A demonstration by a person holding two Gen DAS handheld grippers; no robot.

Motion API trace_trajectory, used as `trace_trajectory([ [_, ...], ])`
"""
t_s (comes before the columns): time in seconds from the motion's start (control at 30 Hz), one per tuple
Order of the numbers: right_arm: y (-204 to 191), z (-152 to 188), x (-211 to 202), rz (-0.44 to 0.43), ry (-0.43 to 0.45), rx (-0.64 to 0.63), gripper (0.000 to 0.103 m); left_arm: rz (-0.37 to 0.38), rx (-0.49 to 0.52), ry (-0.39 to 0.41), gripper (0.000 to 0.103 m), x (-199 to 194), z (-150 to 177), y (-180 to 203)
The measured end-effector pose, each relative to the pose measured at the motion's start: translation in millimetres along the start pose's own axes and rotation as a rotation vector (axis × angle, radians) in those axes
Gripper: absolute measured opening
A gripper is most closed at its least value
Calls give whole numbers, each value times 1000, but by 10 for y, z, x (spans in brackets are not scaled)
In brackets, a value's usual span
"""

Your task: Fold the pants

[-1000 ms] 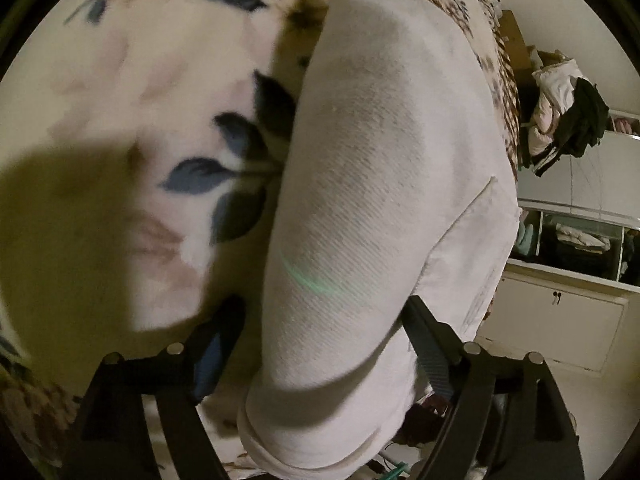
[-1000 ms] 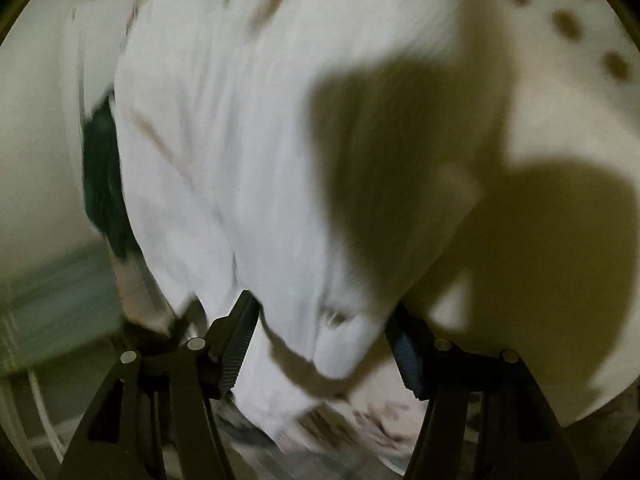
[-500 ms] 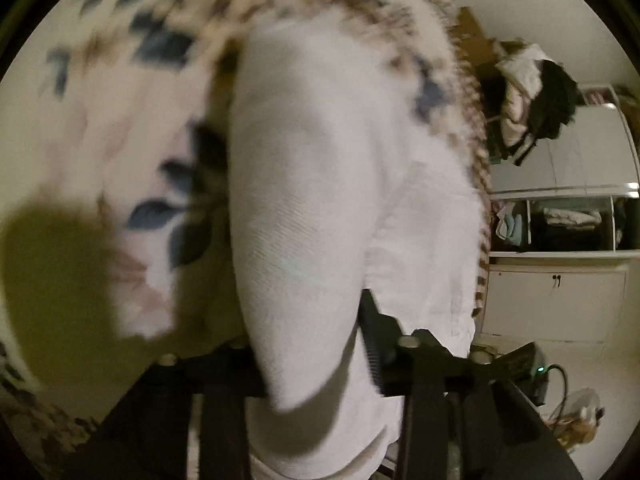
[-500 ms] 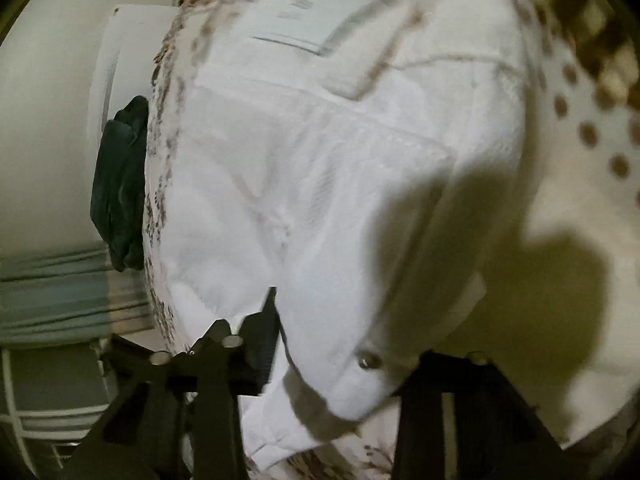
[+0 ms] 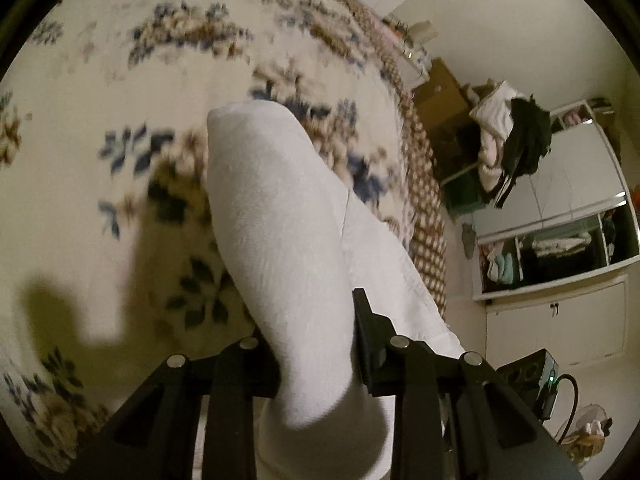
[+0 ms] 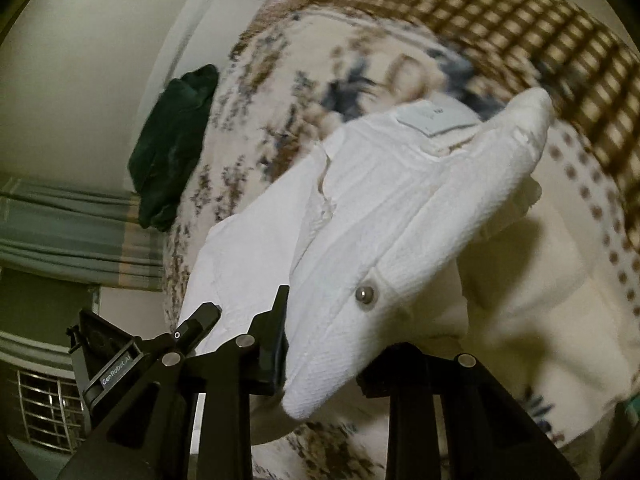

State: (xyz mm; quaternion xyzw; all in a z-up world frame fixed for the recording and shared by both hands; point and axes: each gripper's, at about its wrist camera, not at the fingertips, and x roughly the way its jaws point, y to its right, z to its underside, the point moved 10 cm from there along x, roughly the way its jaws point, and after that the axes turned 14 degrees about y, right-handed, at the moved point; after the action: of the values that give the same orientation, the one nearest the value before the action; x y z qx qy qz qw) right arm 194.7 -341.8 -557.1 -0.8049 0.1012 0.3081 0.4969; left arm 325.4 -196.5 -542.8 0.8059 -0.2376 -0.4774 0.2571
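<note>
White pants hang between my two grippers above a floral bedspread. In the left wrist view my left gripper [image 5: 314, 344] is shut on a rolled fold of a pant leg [image 5: 276, 220], which stretches away over the bed. In the right wrist view my right gripper [image 6: 324, 344] is shut on the waistband end of the pants [image 6: 400, 216]. A metal button [image 6: 365, 293] and a label patch [image 6: 436, 118] show there. The cloth hides the inner faces of the fingers.
The bedspread [image 5: 100, 92] fills most of both views, with a brown checked border [image 6: 520, 32]. A dark green garment [image 6: 172, 148] lies at the bed's edge. A wardrobe with clothes piled on top [image 5: 516, 140] and white cabinets [image 5: 556, 320] stand beside the bed.
Both grippers have closed on the pants and lifted them off the bed. The bed now looks farther away and more of the room shows.
</note>
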Motion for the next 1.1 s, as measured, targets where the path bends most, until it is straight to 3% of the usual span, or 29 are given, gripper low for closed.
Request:
trace_trajectory([
  [0.2,-591,-375,588,-46,65,-61,28,49,1,61,24,303,-893,-67],
  [0.37,-1129,-661,1492,-68,124,-102,28,56,20,83,24,711,-1745,-376],
  [0.57,-1417,-844,2668,-66,167,-129,28,29,78,66,25,1331,-2495,-881],
  [0.67,-1338,-779,3107,-30,158,-136,28,-1,88,23,25,1609,-2574,-1166],
  [0.8,-1124,-503,3351,19,106,-140,29,-43,82,-38,27,1778,-2406,-1506],
  [0.97,-856,-291,3406,77,25,-109,47,-103,75,-78,42,1653,-2187,-1662],
  [1.03,-852,-288,3363,110,1,-149,54,-176,162,-66,45,1533,-2146,-1622],
  [1.1,-906,-279,3273,167,-32,-258,61,-264,239,-66,55,1427,-2108,-1597],
])
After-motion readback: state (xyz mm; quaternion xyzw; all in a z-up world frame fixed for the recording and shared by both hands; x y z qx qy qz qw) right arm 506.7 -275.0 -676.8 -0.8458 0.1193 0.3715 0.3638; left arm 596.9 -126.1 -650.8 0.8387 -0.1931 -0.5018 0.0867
